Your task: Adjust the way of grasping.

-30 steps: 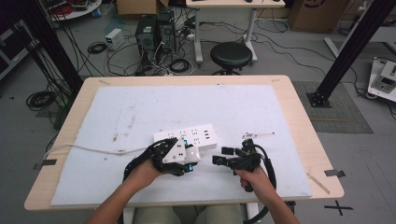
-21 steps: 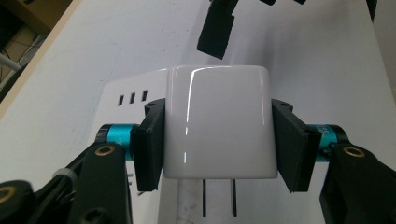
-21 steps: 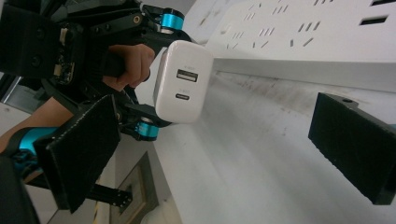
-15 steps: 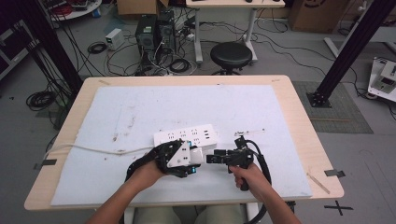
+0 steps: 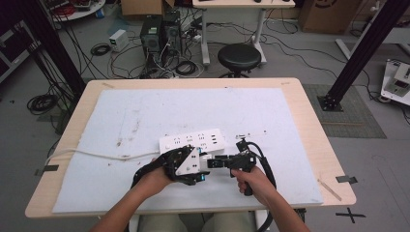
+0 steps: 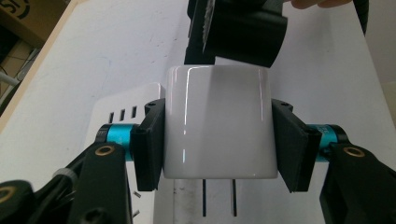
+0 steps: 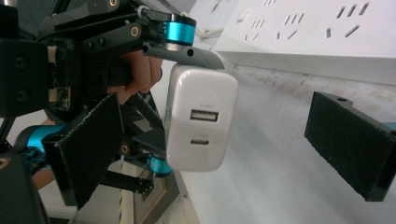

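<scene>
A glossy white, rounded plastic wall charger (image 6: 218, 122) with two metal prongs is clamped across its flat sides by the left gripper (image 6: 218, 140), just above a white plastic power strip (image 5: 192, 141). The right gripper (image 7: 224, 140) is spread wide around its port end, untouching. It is judged light, rigid and slippery; the flat sides are best gripped.
</scene>
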A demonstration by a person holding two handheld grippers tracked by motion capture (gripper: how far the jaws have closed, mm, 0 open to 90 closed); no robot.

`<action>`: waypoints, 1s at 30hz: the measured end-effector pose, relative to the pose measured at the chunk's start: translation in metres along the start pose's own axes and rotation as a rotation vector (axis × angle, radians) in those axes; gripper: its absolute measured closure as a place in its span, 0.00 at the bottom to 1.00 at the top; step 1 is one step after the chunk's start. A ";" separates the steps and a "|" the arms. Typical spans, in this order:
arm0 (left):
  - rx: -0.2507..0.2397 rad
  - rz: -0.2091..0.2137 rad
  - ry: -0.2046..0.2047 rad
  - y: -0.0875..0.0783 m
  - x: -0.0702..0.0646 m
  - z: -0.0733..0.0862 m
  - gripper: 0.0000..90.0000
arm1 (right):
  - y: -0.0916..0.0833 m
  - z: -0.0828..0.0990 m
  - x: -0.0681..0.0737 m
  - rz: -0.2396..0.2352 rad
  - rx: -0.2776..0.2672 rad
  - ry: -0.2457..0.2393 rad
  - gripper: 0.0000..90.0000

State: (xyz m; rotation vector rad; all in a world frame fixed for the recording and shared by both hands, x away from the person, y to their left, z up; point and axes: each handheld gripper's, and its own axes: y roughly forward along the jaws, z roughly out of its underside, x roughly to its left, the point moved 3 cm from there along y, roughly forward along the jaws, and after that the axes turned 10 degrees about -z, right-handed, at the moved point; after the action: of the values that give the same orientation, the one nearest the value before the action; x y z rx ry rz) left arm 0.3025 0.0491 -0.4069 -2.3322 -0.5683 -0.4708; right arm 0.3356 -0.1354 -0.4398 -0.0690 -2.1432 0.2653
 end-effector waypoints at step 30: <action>-0.014 -0.004 0.006 0.002 -0.002 -0.006 0.47 | 0.007 -0.001 -0.005 -0.069 0.033 0.034 0.41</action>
State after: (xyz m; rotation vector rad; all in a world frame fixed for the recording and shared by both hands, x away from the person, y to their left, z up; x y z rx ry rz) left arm 0.3013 0.0433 -0.4049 -2.3424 -0.5679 -0.4852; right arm 0.3390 -0.1295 -0.4443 0.0195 -2.1026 0.2570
